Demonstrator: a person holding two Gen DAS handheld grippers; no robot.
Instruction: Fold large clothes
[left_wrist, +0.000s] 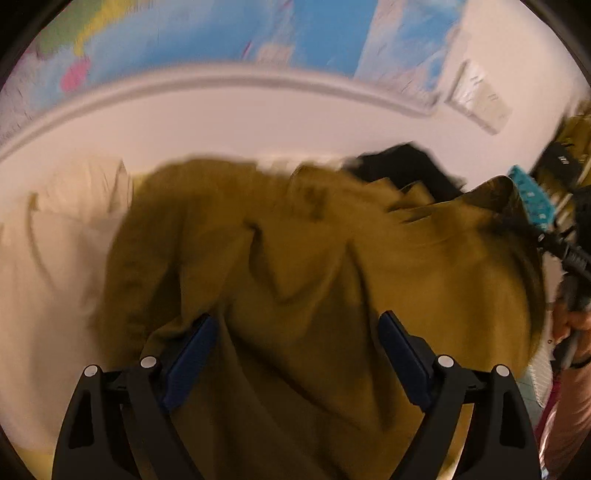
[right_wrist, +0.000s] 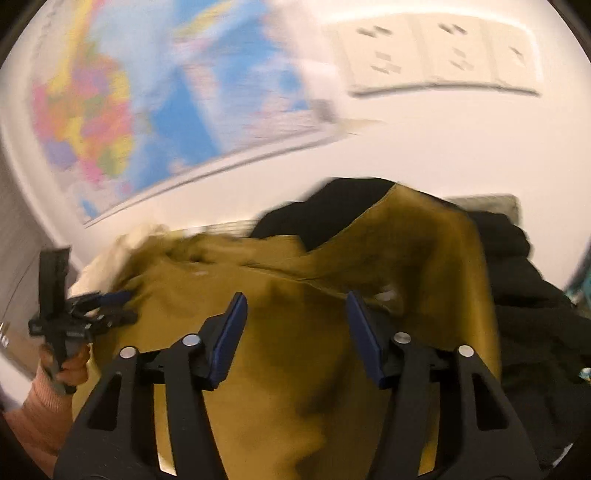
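A large olive-brown garment (left_wrist: 303, 251) lies rumpled on a white surface and fills most of both views. My left gripper (left_wrist: 295, 326) hangs open above it, its blue pads (left_wrist: 199, 339) wide apart with only loose cloth below. In the right wrist view the same garment (right_wrist: 295, 332) spreads under my right gripper (right_wrist: 296, 308), whose pads (right_wrist: 232, 325) stand apart and press on nothing. A hand in a pink sleeve holds the left gripper (right_wrist: 110, 304) at the garment's left edge.
A black garment (right_wrist: 535, 314) is heaped behind and to the right of the olive one. A cream cloth (left_wrist: 66, 229) lies to its left. A coloured map (right_wrist: 147, 92) and a row of wall sockets (right_wrist: 443, 51) hang on the white wall behind.
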